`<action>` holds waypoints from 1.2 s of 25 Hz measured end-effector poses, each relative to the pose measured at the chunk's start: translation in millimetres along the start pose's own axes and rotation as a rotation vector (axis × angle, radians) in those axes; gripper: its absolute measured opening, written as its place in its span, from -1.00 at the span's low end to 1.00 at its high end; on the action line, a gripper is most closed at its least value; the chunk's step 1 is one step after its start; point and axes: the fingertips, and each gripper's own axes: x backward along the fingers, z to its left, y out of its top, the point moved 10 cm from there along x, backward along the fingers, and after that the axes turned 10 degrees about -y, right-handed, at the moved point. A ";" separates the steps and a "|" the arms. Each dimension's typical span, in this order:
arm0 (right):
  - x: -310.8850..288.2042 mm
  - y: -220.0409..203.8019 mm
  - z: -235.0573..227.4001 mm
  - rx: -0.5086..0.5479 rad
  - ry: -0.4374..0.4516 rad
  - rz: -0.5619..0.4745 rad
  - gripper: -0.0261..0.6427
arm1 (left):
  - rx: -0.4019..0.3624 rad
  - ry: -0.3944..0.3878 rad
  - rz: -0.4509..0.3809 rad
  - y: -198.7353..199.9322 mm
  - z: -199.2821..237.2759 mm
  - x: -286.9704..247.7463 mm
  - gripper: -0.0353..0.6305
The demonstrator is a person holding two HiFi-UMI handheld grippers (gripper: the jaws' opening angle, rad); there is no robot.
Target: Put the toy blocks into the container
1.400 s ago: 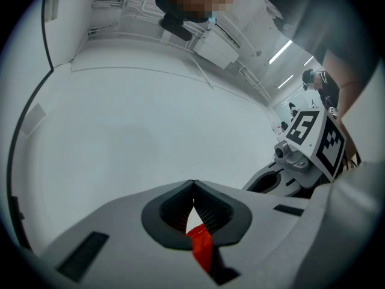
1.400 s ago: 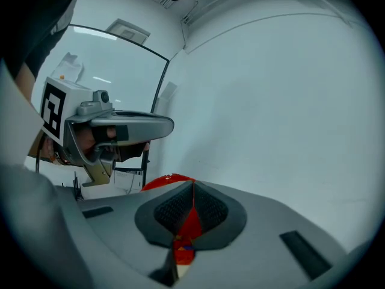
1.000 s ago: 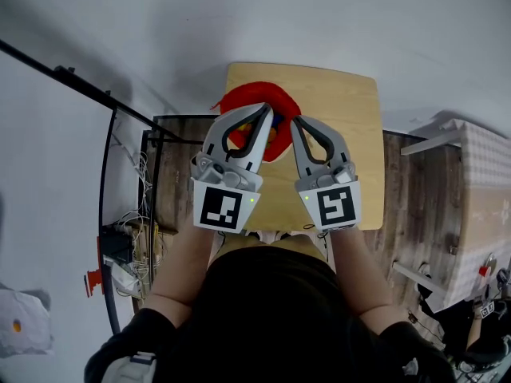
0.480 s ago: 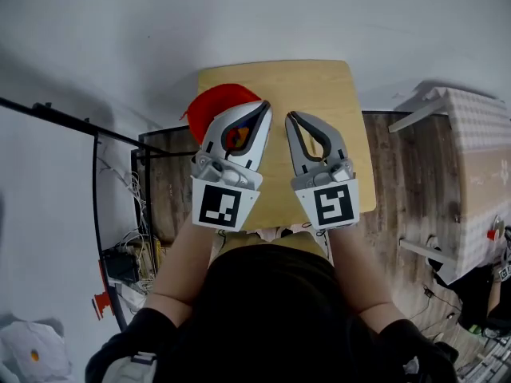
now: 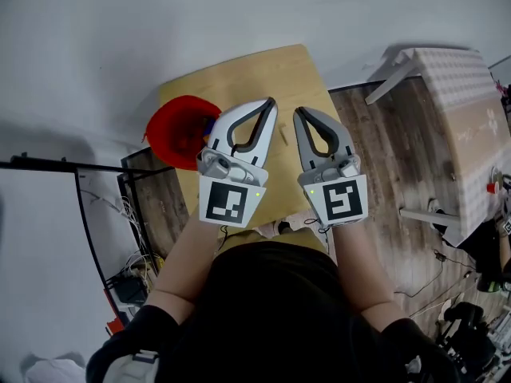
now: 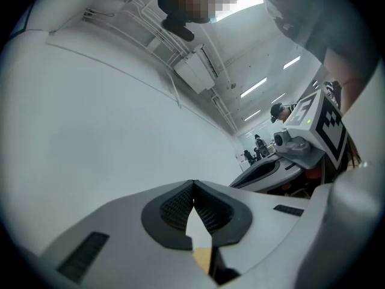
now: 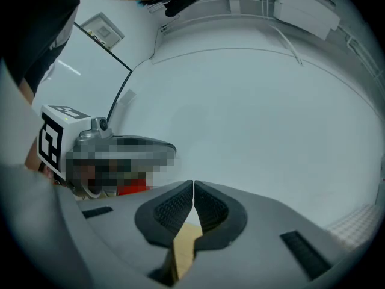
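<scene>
Left gripper [image 5: 270,104], right gripper [image 5: 299,113]: both closed, empty, held level side by side above bench [image 5: 263,70]. Red container [image 5: 177,130] at bench's left edge. No loose blocks visible. Best: find block, open jaws before lowering.

Both grippers have swung right. The left gripper [image 5: 271,102] is off the red container [image 5: 177,130], which sat under both tips a second ago and now lies clear to its left. The right gripper [image 5: 297,112] has gone with it, and both tips now hang over bare tabletop [image 5: 239,78].
</scene>
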 end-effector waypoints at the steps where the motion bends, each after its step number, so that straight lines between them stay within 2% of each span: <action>1: 0.7 -3.1 -2.3 -0.007 -0.006 0.009 -0.83 | 0.000 -0.005 -0.001 -0.9 -2.0 -3.2 -0.86; 5: -2.8 -24.5 -7.1 -0.057 0.007 0.076 -0.78 | 0.007 -0.009 0.004 -3.1 -6.1 -10.9 -0.86; 7: -8.7 -43.2 -7.1 -0.075 0.028 0.137 -0.44 | 0.010 -0.011 0.004 -3.7 -6.5 -14.4 -0.86; 11: -22.6 -88.9 0.1 -0.084 0.083 0.282 -0.31 | 0.005 -0.031 0.012 -7.9 -4.3 -20.0 -0.86; 20: -46.8 -174.8 7.2 -0.072 0.128 0.524 -0.23 | 0.026 0.000 0.029 -19.4 2.7 -29.7 -0.86; 30: -69.3 -241.3 13.6 -0.091 0.154 0.733 -0.22 | 0.029 0.011 0.070 -36.3 13.5 -39.0 -0.86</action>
